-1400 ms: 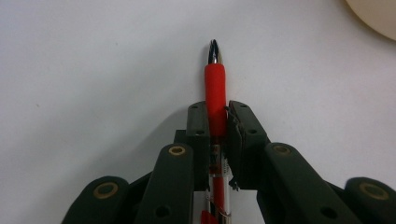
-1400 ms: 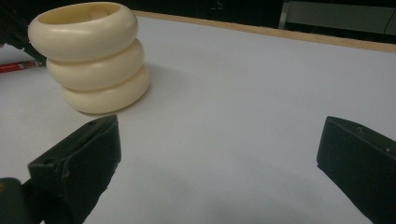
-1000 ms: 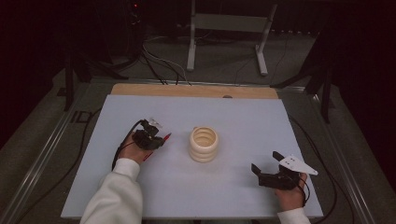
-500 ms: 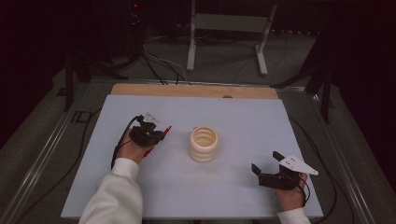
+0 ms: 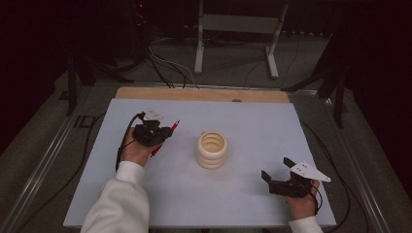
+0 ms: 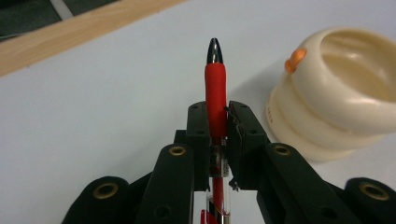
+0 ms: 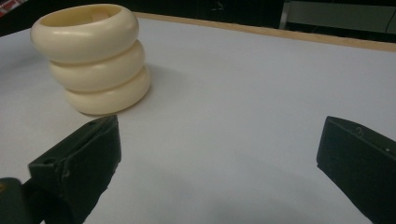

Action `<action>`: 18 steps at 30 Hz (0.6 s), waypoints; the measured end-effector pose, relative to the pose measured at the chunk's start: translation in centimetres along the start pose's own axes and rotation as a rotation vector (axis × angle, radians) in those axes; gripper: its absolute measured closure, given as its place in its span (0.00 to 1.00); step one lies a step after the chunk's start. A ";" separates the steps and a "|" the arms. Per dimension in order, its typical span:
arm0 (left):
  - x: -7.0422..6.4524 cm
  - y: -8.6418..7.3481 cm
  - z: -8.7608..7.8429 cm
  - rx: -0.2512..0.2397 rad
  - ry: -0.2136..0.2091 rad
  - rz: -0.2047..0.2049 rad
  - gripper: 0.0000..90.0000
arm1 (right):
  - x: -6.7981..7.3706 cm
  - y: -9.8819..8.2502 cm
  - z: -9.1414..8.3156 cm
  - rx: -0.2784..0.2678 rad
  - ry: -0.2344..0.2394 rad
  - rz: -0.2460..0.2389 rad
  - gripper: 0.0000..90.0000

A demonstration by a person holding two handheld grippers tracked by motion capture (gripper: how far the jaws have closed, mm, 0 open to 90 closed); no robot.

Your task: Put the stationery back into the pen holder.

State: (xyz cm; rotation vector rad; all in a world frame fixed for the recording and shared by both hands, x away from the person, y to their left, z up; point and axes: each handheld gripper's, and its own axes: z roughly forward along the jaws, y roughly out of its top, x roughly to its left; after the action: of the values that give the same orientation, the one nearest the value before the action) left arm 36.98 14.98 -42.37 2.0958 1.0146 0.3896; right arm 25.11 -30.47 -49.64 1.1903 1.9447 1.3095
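Up close, the left gripper [image 6: 217,140] clamped a red pen [image 6: 215,88], its lower barrel hidden between the jaws; the cream ridged cup [image 5: 212,150] stood at its three o'clock, interior unclear, while the right gripper [image 5: 278,171] gaped wide, empty

A dim lab or test bay: white work board [image 5: 243,204], floor cables [image 5: 165,68] (black), metal stand [image 5: 238,29].
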 end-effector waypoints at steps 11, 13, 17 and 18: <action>-0.6 1.4 -1.1 -0.088 0.005 -0.007 0.90 | 0.0 0.0 0.0 0.001 0.005 0.000 0.00; -0.8 1.6 -1.4 -0.100 0.002 -0.004 0.90 | 0.0 0.0 0.0 0.001 0.006 0.000 0.00; -1.0 2.1 -1.7 -0.124 0.003 -0.002 0.90 | 0.0 0.0 0.0 0.002 0.009 0.000 0.00; -1.1 2.1 -1.8 -0.127 0.004 0.000 0.90 | 0.0 0.0 0.0 0.002 0.009 0.000 0.00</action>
State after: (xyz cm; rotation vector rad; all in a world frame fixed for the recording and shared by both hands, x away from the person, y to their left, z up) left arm 36.45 14.17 -39.56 1.9819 0.9665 0.4467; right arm 25.13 -30.43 -49.68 1.1880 1.9531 1.3150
